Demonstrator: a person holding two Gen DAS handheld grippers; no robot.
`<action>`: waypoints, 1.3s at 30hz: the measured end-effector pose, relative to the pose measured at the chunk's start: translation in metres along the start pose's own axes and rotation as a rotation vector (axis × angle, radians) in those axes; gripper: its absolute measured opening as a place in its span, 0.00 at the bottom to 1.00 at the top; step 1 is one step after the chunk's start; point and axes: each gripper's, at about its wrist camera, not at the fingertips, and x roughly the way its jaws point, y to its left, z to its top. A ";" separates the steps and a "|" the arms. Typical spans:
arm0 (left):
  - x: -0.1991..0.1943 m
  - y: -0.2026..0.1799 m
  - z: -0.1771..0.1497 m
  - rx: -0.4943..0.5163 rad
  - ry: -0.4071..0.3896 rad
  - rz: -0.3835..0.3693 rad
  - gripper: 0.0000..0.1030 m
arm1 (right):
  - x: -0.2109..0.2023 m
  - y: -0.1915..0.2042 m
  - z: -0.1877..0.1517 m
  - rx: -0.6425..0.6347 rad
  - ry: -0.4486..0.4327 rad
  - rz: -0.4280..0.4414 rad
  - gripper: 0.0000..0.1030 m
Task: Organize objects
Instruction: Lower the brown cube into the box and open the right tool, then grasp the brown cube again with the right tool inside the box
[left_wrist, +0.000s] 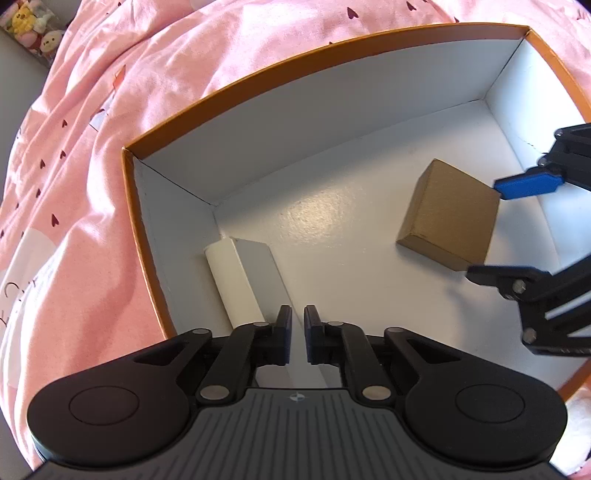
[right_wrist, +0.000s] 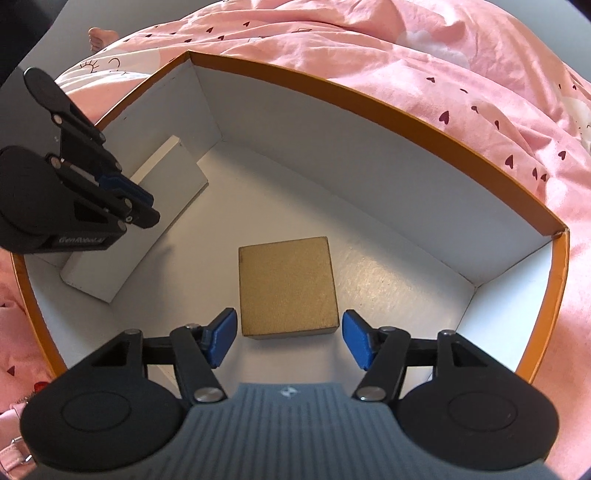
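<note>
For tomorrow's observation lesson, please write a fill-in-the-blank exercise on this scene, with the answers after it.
1. The large box has a rim coloured ____.
2. The small box between the right gripper's open jaws is ____ cardboard.
3. The white box lies against the large box's ____.
4. The left gripper is ____, holding nothing.

Answers: orange; brown; wall; shut

"GenRobot.ai" in white on the left claw (right_wrist: 147, 210) body, partly blurred
</note>
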 end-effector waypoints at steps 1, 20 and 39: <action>0.001 0.000 0.000 0.005 -0.003 0.009 0.09 | 0.001 0.000 -0.002 -0.007 0.004 0.000 0.64; -0.041 0.021 0.013 0.050 -0.175 -0.112 0.13 | 0.005 -0.023 0.039 0.242 -0.022 0.158 0.03; -0.034 0.025 0.018 0.203 -0.257 -0.134 0.19 | 0.032 0.012 0.047 -0.213 -0.120 -0.035 0.75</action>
